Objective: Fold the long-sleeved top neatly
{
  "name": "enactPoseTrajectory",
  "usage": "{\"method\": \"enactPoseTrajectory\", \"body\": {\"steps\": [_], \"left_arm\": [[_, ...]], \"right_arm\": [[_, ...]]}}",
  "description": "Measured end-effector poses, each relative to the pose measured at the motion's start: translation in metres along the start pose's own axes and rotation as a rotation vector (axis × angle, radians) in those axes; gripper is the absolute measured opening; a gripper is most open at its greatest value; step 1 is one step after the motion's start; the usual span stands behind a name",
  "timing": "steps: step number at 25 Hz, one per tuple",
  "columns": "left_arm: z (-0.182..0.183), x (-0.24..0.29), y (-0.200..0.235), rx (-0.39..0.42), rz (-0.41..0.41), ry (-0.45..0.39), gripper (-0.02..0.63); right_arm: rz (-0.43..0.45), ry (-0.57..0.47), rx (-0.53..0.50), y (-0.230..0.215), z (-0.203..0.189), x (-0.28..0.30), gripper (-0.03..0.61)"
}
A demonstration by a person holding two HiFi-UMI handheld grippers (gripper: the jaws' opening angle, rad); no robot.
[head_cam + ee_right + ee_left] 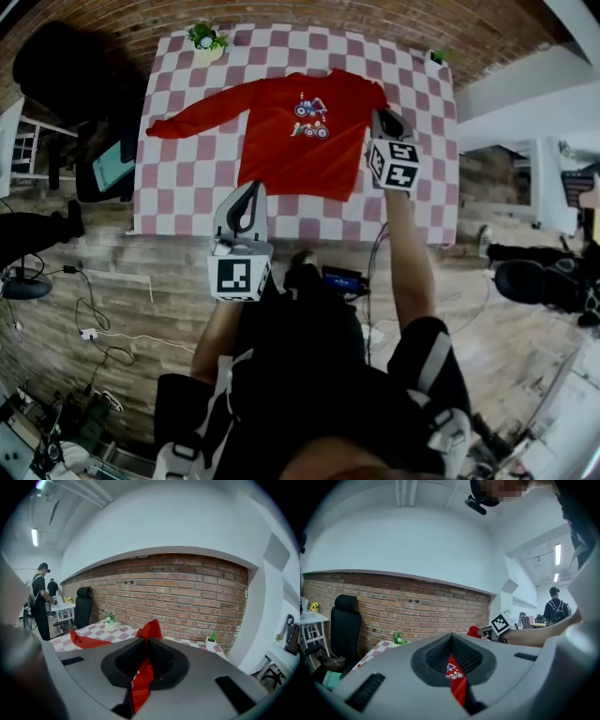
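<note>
The red long-sleeved top (291,141) lies front up on the pink-checked table (187,187), its left sleeve (183,124) stretched out flat. My right gripper (382,114) is at the top's right shoulder, shut on red cloth. In the right gripper view that cloth (151,629) rises in a peak just past the jaws of the right gripper (144,641). The right sleeve is hidden behind it. My left gripper (251,186) hovers at the hem's left corner, shut. The top's tractor print (453,672) shows through the slit of the left gripper (451,639), and the hem lies undisturbed.
A potted plant (206,39) stands at the table's far left, a smaller one (437,56) at the far right corner. A black chair (56,66) is left of the table, before a brick wall. Cables (94,333) lie on the wooden floor. A person (41,602) stands farther off.
</note>
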State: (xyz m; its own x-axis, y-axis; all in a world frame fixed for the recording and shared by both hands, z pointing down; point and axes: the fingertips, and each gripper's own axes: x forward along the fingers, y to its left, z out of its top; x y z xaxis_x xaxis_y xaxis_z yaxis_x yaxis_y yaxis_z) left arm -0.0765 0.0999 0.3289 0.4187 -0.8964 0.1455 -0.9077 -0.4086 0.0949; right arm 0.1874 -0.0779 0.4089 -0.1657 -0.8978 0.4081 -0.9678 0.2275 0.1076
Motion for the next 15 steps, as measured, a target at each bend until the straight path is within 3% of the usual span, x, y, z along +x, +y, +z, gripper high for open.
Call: {"method": "enactPoseTrajectory", "body": {"steps": [7, 15], "left_arm": [[0.001, -0.003, 0.059, -0.007, -0.019, 0.011, -0.002], [-0.014, 0.000, 0.114, -0.019, -0.037, 0.035, -0.002]], "right_arm": [[0.000, 0.045, -0.049, 0.073, -0.017, 0.016, 0.021], [0.029, 0.131, -0.064, 0.151, -0.068, 0.038, 0.021]]}}
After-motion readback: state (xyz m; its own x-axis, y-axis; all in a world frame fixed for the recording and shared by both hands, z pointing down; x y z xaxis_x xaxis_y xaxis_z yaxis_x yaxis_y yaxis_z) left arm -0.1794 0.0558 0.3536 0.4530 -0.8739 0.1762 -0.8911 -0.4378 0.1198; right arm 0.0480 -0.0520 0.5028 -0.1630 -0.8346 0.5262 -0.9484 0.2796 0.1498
